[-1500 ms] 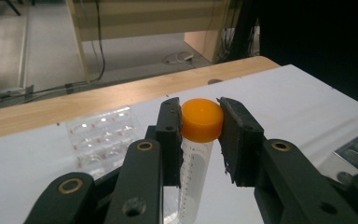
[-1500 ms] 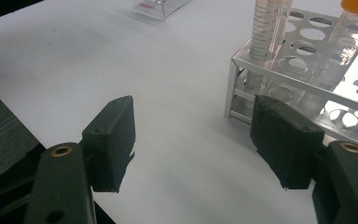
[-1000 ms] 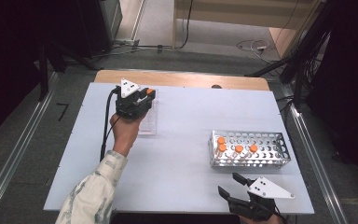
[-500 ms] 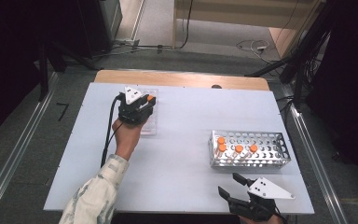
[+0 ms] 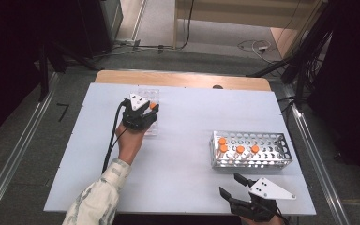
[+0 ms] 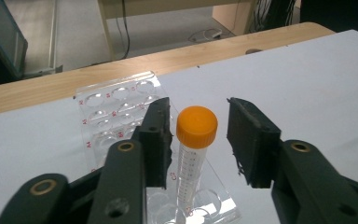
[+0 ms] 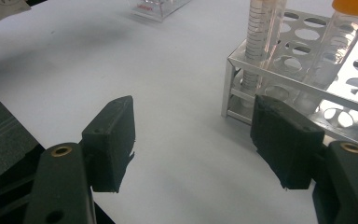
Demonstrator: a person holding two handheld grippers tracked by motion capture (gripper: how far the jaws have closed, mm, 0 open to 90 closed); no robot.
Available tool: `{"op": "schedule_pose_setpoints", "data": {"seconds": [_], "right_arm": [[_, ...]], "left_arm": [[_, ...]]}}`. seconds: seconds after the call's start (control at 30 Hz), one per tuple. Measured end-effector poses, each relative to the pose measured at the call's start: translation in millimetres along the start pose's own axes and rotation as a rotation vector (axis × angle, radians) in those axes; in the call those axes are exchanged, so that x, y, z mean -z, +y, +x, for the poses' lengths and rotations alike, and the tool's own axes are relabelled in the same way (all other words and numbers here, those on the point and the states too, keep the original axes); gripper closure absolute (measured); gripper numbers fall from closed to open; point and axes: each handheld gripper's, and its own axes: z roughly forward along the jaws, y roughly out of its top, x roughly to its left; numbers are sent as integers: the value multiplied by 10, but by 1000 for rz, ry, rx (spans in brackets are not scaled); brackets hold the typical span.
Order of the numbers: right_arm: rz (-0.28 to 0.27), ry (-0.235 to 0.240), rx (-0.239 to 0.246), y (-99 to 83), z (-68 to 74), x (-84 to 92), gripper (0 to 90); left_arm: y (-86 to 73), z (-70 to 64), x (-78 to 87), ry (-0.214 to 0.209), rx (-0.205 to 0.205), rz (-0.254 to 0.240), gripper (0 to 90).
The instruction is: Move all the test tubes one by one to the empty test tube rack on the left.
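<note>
Orange-capped clear tube (image 6: 193, 154) upright in plastic rack (image 6: 121, 116) | left claw (image 6: 198, 135) just released it | right claw (image 7: 200, 140) wide, empty

My view of the rig: left hand-held gripper (image 5: 146, 111) is a black body with a grey three-cornered plate on top and a black cable trailing back along the forearm. Right hand-held gripper (image 5: 234, 187) is the same build, its plate carrying small dark dots. Jaws are matte black blocks with ragged pad edges, on arms with brass-ringed screws. Left sleeve (image 5: 98, 199) is a pale, mottled camo-like print.
</note>
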Motion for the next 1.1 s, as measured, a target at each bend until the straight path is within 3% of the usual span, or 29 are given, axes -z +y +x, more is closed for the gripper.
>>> {"op": "schedule_pose_setpoints", "data": {"seconds": [0.2,0.33,0.53,0.73,1.1], "right_arm": [[-5,-10,0,11,-11,-16,294],[-20,-24,3,38,-36,-47,294],[-41,-50,-22,84,-127,-71,295],[-88,-109,-56,100,-274,-4,305],[-124,-208,-92,148,-392,15,311]], "left_arm": [[25,-27,95,0,16,-20,381],[-7,-41,245,-20,40,-52,314],[-159,-28,476,-46,47,-65,292],[-315,13,657,-60,60,-73,281],[-454,15,874,-83,44,-81,281]]}}
